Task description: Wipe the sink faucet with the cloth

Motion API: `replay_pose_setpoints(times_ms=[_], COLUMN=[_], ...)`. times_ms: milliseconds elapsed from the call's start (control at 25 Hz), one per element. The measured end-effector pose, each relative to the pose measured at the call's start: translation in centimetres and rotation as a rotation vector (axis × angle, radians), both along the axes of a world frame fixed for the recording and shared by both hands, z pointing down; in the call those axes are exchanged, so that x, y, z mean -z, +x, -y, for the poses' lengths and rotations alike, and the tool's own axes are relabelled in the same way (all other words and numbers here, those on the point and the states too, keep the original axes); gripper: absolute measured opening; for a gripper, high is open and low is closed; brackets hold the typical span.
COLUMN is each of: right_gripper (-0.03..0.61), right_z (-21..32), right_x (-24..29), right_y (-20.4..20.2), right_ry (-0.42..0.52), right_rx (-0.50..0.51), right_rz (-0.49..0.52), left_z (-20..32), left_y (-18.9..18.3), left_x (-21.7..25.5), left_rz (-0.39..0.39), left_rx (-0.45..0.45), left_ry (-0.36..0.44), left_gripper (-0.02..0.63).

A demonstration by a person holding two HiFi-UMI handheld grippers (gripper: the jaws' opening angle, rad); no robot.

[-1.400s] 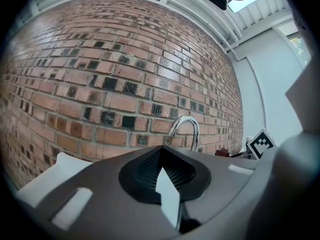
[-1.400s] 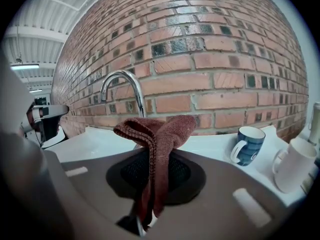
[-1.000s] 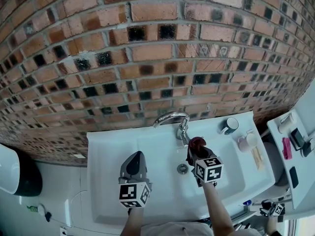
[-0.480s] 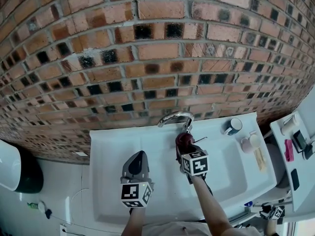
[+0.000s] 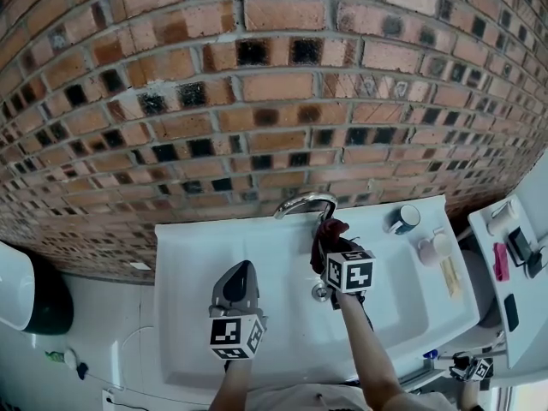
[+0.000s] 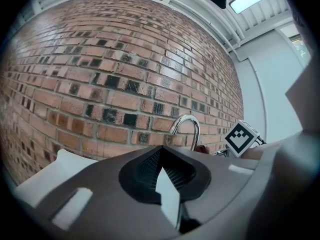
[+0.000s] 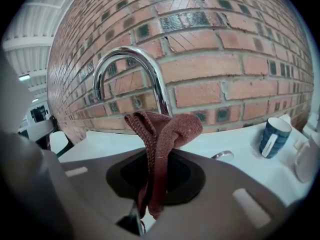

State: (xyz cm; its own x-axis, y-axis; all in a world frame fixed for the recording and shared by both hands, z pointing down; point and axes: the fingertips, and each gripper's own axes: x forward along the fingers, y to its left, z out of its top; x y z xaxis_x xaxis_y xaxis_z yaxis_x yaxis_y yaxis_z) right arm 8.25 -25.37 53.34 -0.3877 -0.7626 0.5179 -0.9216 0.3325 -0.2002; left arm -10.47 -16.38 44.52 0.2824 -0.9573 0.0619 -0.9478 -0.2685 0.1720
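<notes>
Cloth — clamped in right gripper — has moved from basin to faucet stem at sink back edge; wiping likely under way. Left gripper closed, empty, near front edge.

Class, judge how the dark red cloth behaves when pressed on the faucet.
The dark red knitted cloth is probably floppy: it folds over and droops from the right gripper. It would likely wrap the curved chrome faucet, not skid.
</notes>
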Motion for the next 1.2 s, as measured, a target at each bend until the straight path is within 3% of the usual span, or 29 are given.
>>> replay_pose_setpoints(times_ms=[240,640,920,1200], right_gripper=[0.048,0.049,0.049,0.049], right_z=[0.5,0.9,-0.1,-1.1], right_x=[1.6,9.5,13.8,13.0], right_y=[0.4,-1.1,-5.6,-9.2], right_ry=[0.046,0.251,0.367,0.386], right_rx=[-0.006,0.03,0.141,0.24], right_rz=[-0.01,-0.003,-0.036,-0.12], left_z=[0.1,0.1,-0.1,-0.2], left_y=[-0.1,0.2,0.0,-0.1], left_x=[0.4,0.6,0.9,1.0], left_rz=[0.001,0.002,-0.003,-0.003], left_rx=[0.001,-0.004,0.005,0.007], left_ry=[0.011,0.016,0.02,0.021], left_gripper=[0.005,0.005,0.005,0.005])
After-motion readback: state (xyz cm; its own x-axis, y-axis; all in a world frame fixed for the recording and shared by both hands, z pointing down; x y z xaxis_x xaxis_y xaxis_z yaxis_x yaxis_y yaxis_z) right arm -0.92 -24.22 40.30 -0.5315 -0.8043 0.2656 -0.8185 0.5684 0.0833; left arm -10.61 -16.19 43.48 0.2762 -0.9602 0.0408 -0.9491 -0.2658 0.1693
